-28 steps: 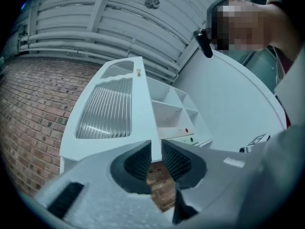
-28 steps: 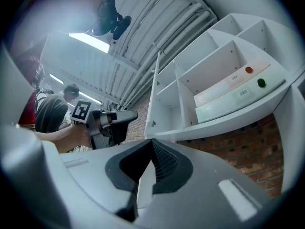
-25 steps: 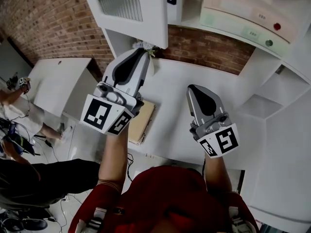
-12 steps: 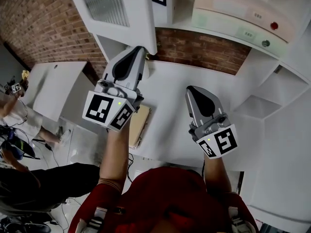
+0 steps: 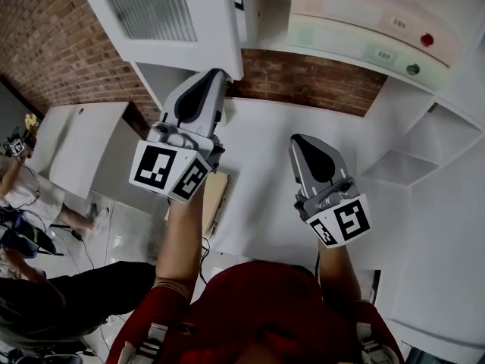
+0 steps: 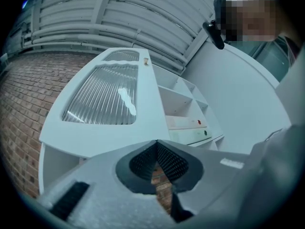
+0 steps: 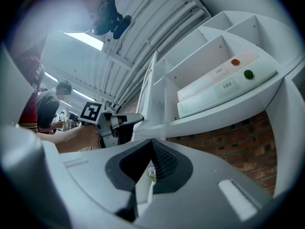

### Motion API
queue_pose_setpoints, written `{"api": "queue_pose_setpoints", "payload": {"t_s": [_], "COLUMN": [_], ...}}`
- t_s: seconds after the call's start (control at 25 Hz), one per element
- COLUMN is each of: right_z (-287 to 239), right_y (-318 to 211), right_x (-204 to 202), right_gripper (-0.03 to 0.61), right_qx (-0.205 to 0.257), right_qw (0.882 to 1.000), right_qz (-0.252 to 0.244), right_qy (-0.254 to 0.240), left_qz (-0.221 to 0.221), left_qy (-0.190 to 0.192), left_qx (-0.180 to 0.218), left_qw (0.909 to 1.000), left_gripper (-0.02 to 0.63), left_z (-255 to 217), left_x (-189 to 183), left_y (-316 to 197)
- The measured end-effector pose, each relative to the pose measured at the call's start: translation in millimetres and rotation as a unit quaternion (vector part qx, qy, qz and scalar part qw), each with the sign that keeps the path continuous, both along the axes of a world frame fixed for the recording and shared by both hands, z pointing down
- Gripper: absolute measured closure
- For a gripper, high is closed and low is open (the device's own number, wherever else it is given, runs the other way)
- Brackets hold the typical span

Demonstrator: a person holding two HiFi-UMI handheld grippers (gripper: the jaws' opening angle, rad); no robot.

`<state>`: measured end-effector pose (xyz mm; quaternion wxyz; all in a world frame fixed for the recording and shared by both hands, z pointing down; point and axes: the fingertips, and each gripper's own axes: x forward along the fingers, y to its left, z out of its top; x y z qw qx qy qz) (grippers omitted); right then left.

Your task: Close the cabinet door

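Observation:
The white cabinet door (image 5: pixel 167 14), with a ribbed glass panel, stands swung open at the top left, in front of the white cabinet (image 5: pixel 356 21). My left gripper (image 5: pixel 211 78) is shut and empty, its tip just below the door's lower edge. In the left gripper view the door (image 6: pixel 102 104) fills the space above the closed jaws (image 6: pixel 156 146). My right gripper (image 5: pixel 305 141) hovers over the white table, shut and empty, apart from the door. From the right gripper view the door (image 7: pixel 148 94) shows edge-on, with the left gripper (image 7: pixel 139 119) beside it.
Behind the white table (image 5: pixel 265 165) runs a brick wall (image 5: pixel 311 78). A shelf holds a pale box (image 5: pixel 364 36) with a red and a green dot. A wooden board (image 5: pixel 214 196) lies at the table's left edge. People (image 5: pixel 23 173) are at the far left.
Both grippers have shifted toward the cabinet, and the door's lower edge now sits right over the left gripper's tip. The small flower beside that tip is now hidden.

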<state>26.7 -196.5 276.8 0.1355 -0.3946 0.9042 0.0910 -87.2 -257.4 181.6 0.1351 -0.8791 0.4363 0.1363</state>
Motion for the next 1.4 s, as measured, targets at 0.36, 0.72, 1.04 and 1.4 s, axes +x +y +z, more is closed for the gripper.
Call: {"api": "queue_pose_setpoints", "payload": {"t_s": [0.36,0.72,1.04,1.4], "right_z": [2,4,6,8], "right_y": [-15,-27,-38,-45], "right_x": [5,2,7,13], "right_gripper": [0.565,0.565,0.565,0.565], "right_qx": [-0.002,-0.002,-0.002,-0.006], "right_qw": [1.0,1.0,1.0,1.0], "right_qz": [0.006,0.008,0.015,0.024], "right_qy": [0.002,0.007,0.007,0.004], "left_qz": [0.003,0.006,0.008,0.006], "left_qy": [0.001,-0.005,-0.003,-0.001], "left_qx": [0.004,0.008,0.009,0.009], "left_qw": [1.0,0.9999,0.9999,0.9999], "left_gripper": [0.614,0.614,0.614,0.614], "left_z": [1,2,3,1], "left_x": [7,12,16,18], "left_y": [-17,-34,-48,-61]}}
